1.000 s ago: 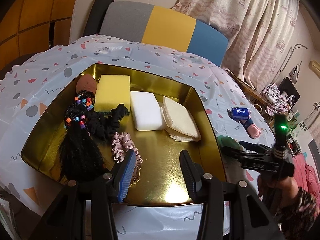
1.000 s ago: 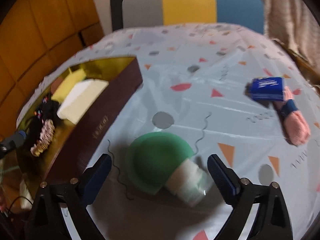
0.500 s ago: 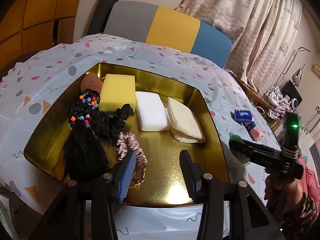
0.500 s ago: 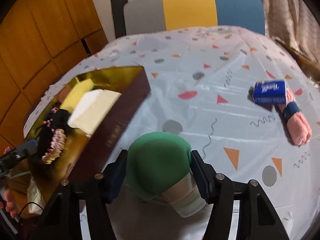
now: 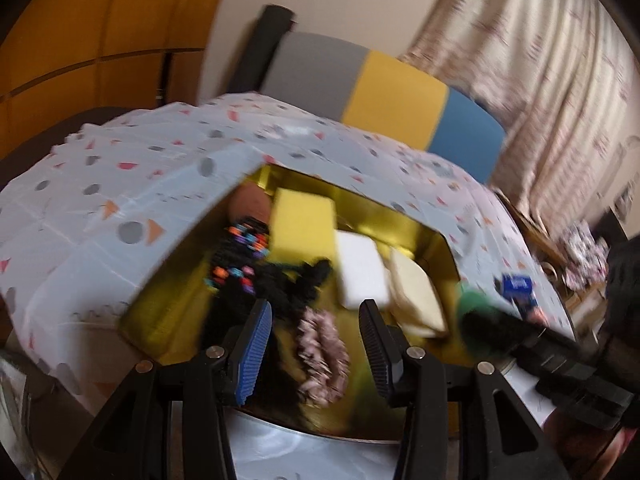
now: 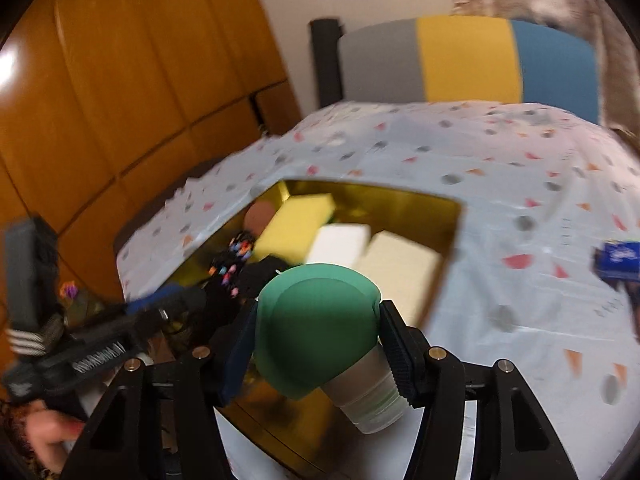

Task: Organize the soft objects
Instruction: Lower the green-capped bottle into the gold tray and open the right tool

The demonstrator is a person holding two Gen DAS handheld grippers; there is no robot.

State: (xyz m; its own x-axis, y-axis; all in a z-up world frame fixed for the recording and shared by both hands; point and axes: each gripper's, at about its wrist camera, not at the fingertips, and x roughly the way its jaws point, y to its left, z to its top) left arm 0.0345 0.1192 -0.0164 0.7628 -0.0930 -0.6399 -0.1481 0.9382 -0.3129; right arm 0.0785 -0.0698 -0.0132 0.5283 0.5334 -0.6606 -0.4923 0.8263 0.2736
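The right gripper (image 6: 318,350) pinches a green ball with a pale neck (image 6: 316,320) at the lower middle of its frame, its pads pressed on both sides, over the near edge of the gold tray (image 6: 450,216). The left gripper (image 5: 316,350) stands part open with nothing between its pads, above a pink scrunchie (image 5: 322,354). In the tray lie a yellow sponge (image 5: 302,224), a white sponge (image 5: 360,274), a cream sponge (image 5: 416,296) and dark beaded hair (image 5: 240,264). A blue box (image 6: 618,260) sits at the right edge

Both wrist views over gold tray (image 5: 434,236)
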